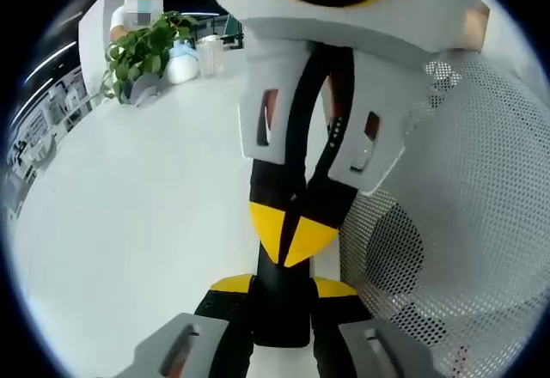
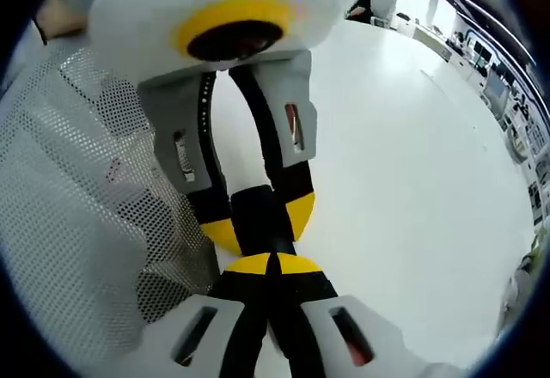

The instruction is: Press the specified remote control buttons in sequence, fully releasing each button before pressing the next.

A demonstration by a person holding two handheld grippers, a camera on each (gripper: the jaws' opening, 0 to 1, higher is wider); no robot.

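A broad white table (image 1: 129,223) stretches away under bright, even light. At its far edge stand a leafy green plant (image 1: 142,51) and some pale containers (image 1: 193,58). A white perforated mesh surface (image 1: 481,189) rises beside the table.

The two cameras face each other across a white bench (image 1: 129,223), very near one another. The left gripper view looks along its own claw (image 1: 284,309) straight at the right claw (image 1: 292,240), which hangs from the top of the picture; behind it the bench runs off to a potted plant (image 1: 142,51) far away. The right gripper view looks back over its own claw (image 2: 273,268) at the left claw (image 2: 258,223), with the bench stretching off toward distant desks. Both views share the bench between them and a white mesh cover (image 1: 481,198) (image 2: 60,189) close beside the claws.
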